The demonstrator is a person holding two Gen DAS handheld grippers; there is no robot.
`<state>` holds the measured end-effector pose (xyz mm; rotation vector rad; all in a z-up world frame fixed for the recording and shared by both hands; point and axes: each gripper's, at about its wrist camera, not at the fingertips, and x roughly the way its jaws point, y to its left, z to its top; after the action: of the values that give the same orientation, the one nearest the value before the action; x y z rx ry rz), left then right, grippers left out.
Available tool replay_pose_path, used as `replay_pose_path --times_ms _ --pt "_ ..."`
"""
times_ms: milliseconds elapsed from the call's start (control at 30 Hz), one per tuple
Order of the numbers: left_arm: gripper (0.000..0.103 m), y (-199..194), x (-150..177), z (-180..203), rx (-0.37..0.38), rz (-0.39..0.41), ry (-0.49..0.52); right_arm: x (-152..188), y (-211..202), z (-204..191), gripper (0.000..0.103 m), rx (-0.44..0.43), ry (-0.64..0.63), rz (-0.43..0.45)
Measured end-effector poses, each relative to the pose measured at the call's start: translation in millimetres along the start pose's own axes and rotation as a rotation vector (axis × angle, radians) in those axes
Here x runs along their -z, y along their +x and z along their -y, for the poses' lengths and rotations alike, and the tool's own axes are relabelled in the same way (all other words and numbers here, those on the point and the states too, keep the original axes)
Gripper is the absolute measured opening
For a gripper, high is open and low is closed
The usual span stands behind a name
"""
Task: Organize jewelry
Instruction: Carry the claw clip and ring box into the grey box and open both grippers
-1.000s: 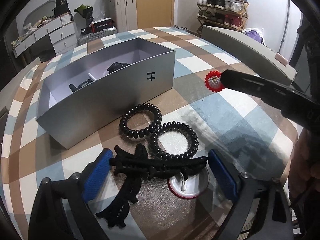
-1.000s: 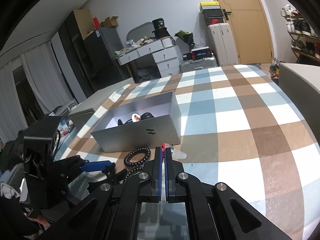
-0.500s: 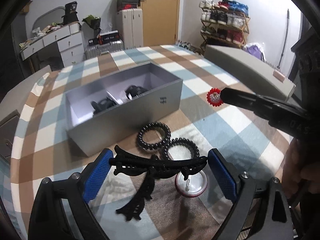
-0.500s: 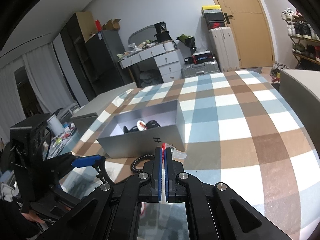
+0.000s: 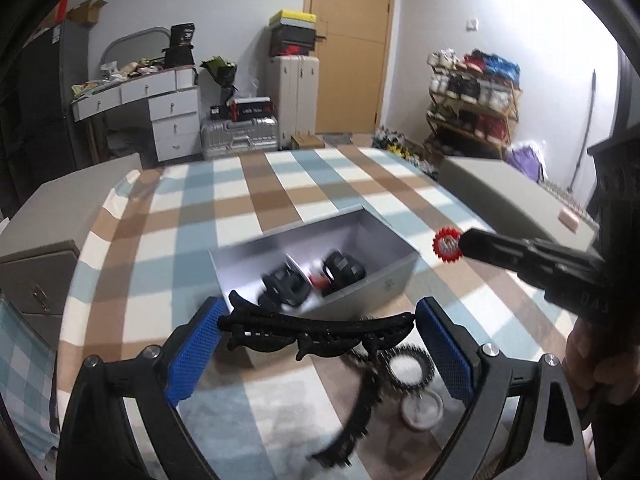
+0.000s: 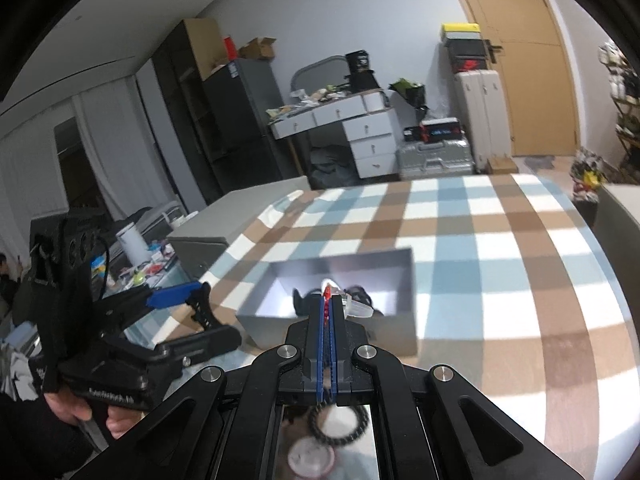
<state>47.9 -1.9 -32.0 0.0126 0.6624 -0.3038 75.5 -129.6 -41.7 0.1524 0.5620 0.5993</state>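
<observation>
My left gripper is shut on a black claw hair clip, one blue pad at each end, and the clip's lower half dangles blurred. It hangs over the near side of the open silver box, which holds dark hair accessories. My right gripper is shut on a small red-and-white round ornament above the box. Black coil hair ties and a round lid lie on the plaid table below.
A long grey lid lies along the table's right side and a grey cabinet stands at its left. A person's hand grips the left tool. Drawers, suitcases and a shoe rack stand beyond the table.
Both grippers have risen. The black clip has come up off the table with the left gripper, and the box now sits lower and farther off in both views.
</observation>
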Motion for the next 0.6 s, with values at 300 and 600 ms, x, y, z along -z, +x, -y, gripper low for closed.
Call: replay_pose_path --times_ms 300,600 --pt "0.093 17 -19 -24 0.004 0.022 -0.049 -26 33 -4 0.001 -0.061 -0.009 -0.029" --pt "0.093 44 -27 -37 0.037 -0.023 -0.077 -40 72 6 0.002 -0.087 0.002 -0.082"
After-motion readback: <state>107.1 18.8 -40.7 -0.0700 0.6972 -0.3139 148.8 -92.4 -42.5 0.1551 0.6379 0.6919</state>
